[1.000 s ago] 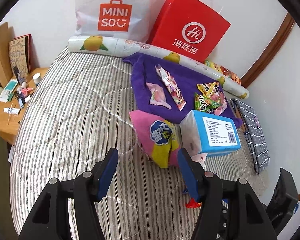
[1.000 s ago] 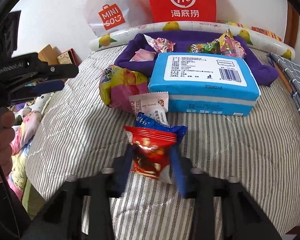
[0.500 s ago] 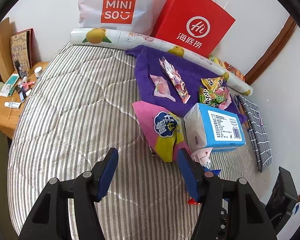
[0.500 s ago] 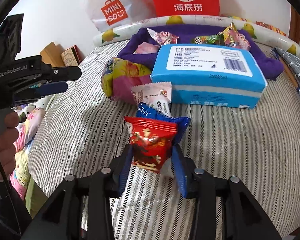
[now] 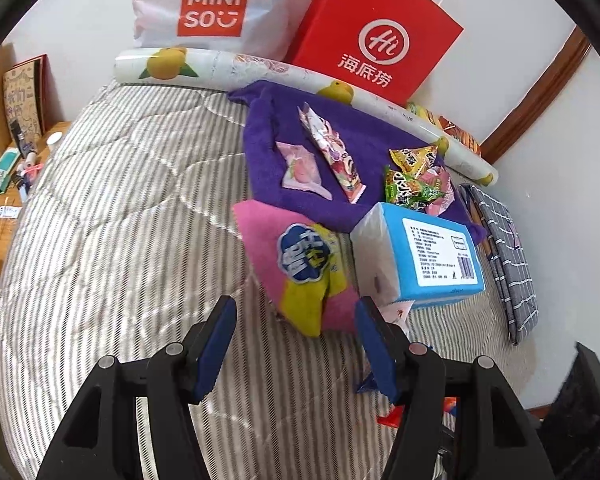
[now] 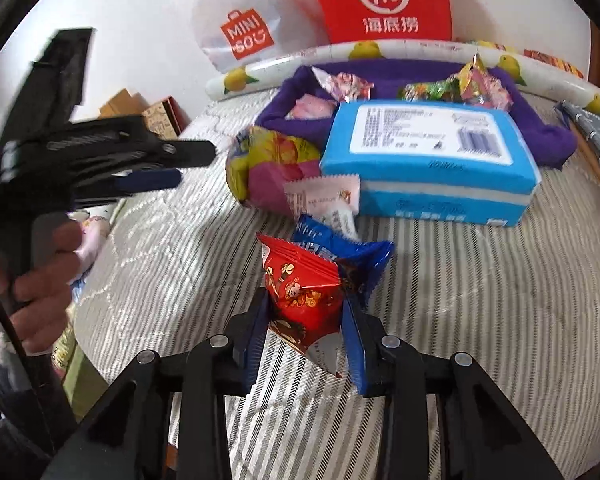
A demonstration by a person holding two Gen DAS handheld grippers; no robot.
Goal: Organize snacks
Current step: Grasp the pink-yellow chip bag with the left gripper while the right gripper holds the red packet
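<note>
Closing on the red packet [image 6: 300, 300] at lower centre, the right gripper [image 6: 306, 344] pinches it mid-body. Light, crinkly and slippery, it probably holds best there. The left gripper [image 5: 294, 344] hangs open, empty.

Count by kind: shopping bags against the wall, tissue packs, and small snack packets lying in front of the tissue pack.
Shopping bags: 2 (white MINISO bag, red Hi bag)
Tissue packs: 1 (blue tissue pack)
Small snack packets: 3 (white sachet, blue packet, red packet)
Total: 6
</note>
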